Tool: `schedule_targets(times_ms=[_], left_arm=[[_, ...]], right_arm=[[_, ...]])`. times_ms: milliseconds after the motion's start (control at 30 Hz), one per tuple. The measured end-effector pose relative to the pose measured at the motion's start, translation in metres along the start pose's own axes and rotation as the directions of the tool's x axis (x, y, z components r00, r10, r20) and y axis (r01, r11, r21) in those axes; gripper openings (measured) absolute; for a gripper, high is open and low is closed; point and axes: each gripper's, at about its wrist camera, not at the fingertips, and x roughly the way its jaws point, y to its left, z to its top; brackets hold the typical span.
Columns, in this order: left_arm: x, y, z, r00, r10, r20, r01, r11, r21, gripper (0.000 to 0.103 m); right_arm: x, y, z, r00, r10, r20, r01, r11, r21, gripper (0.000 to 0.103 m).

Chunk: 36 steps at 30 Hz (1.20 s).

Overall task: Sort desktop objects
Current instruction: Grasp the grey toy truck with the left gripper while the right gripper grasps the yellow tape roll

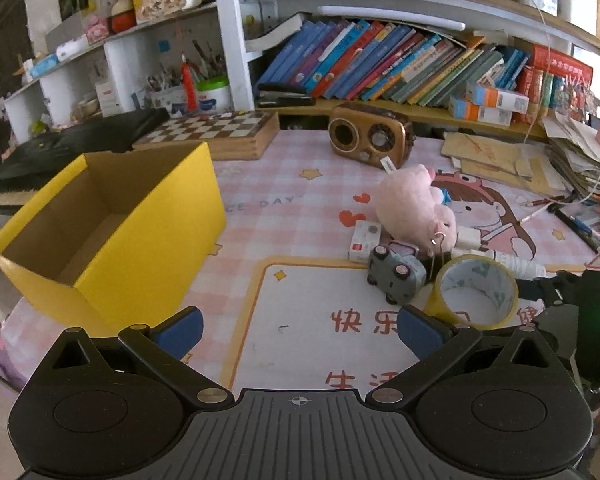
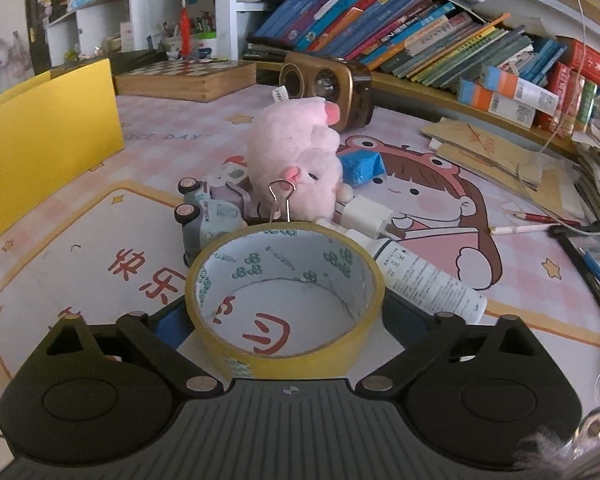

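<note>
Two blue pads (image 2: pixel 172 326) beside tape roll (image 2: pixel 286 296)

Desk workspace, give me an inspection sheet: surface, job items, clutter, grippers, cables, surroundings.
Surface: pink checked cartoon desk mat.
Job's things: yellow tape roll, flat on the mat; grey toy car, pink plush pig, binder clip, white tube bunched behind it; open yellow cardboard box, nothing seen inside.
Clutter: wooden chessboard, brown retro radio, cardboard pieces, pencils.
Grippers: right gripper straddles the tape roll, pad contact unclear; left gripper open, empty.
Cables: white cord at right.
Surroundings: bookshelf, leaning books.
</note>
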Motion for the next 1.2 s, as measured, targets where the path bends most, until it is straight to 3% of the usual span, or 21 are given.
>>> schedule_targets(times_ms=[267,600,700,767,933,1033,1100,1200], left_arm=[[0.026,-0.011,0.004,0.999,-0.052,0.002,0.052,0.998,0.033,0.103],[0.080,-0.045,0.013,0.982,-0.190,-0.009,0.190,0.981,0.036,0.101],[0.095,-0.057,0.015,0.982,-0.190,-0.011,0.190,0.980,0.065,0.096],[0.105,-0.061,0.016,0.985,-0.172,-0.027,0.174,0.982,0.077,0.087],[0.123,-0.062,0.017,0.986,-0.155,-0.059,0.159,0.985,0.059,0.073],[0.128,-0.061,0.017,0.983,-0.175,-0.062,0.178,0.983,0.049,0.069],[0.129,-0.062,0.017,0.979,-0.195,-0.058,0.198,0.979,0.053,0.058],[0.127,-0.063,0.016,0.978,-0.199,-0.056,0.203,0.977,0.063,0.056]], right_arm=[[-0.030,-0.011,-0.003,0.998,0.040,0.040,-0.040,0.999,-0.002,0.090],[-0.091,-0.033,-0.010,0.998,-0.025,0.054,0.022,0.998,0.057,0.090],[-0.102,-0.037,-0.014,0.998,-0.032,0.055,0.028,0.998,0.064,0.091],[-0.107,-0.039,-0.015,0.998,-0.032,0.049,0.029,0.997,0.074,0.091],[-0.115,-0.044,-0.020,0.998,-0.051,0.044,0.048,0.995,0.085,0.091],[-0.116,-0.046,-0.023,0.998,-0.060,0.036,0.056,0.995,0.087,0.091],[-0.116,-0.047,-0.024,0.998,-0.062,0.030,0.059,0.994,0.090,0.090],[-0.115,-0.046,-0.026,0.998,-0.058,0.022,0.055,0.994,0.096,0.090]])
